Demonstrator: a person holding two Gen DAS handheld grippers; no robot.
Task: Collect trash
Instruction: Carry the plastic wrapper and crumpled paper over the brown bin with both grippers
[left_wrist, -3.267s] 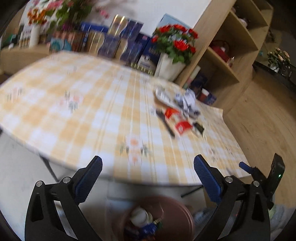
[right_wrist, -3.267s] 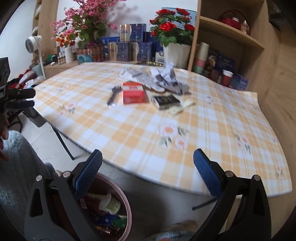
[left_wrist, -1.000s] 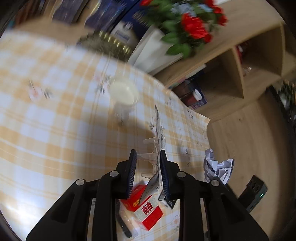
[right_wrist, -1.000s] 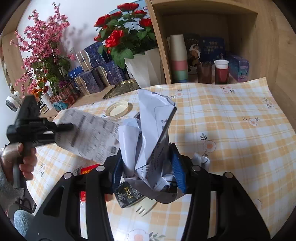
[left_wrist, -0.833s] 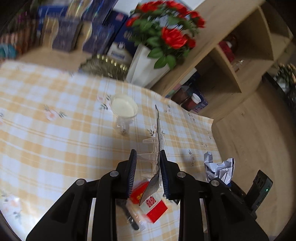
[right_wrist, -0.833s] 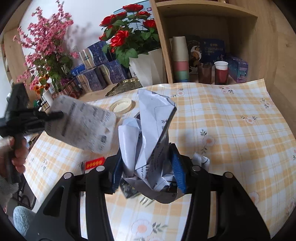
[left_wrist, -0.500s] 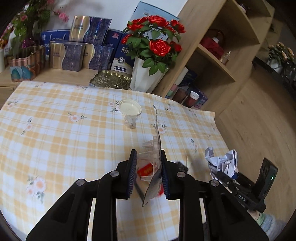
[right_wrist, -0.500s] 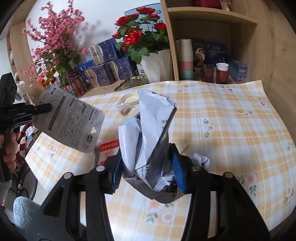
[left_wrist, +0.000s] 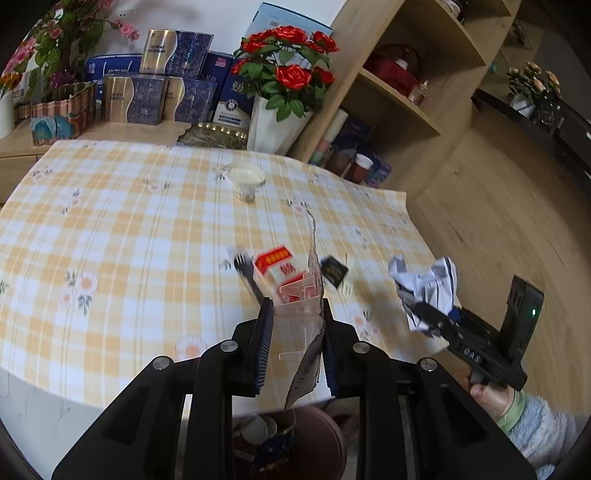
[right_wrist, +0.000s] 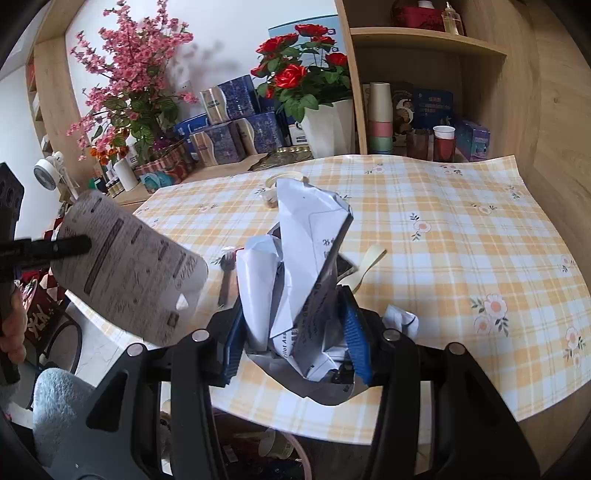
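Observation:
My left gripper (left_wrist: 295, 317) is shut on a flat blister pack (left_wrist: 308, 332) with a printed card back, held above the table's near edge; the pack also shows in the right wrist view (right_wrist: 129, 269). My right gripper (right_wrist: 291, 325) is shut on a wad of crumpled paper (right_wrist: 303, 266), which also shows in the left wrist view (left_wrist: 428, 284). A brown trash bin (left_wrist: 295, 439) with several items inside stands on the floor below both grippers. On the table (left_wrist: 110, 229) lie a red box (left_wrist: 275, 264), a black fork (left_wrist: 247, 275), a small black packet (left_wrist: 334, 271) and a pale plastic fork (right_wrist: 369, 262).
A small cup with a white lid (left_wrist: 246, 181) stands farther back on the table. A white vase of red roses (left_wrist: 280, 110), blue gift boxes (left_wrist: 155, 96) and wooden shelves (left_wrist: 402, 99) line the back. Wooden floor (left_wrist: 498, 229) lies to the right.
Both grippers closed on trash from the table, lifted it and pulled back toward the near edge, over the bin. The left one holds the blister pack, the right one the crumpled paper.

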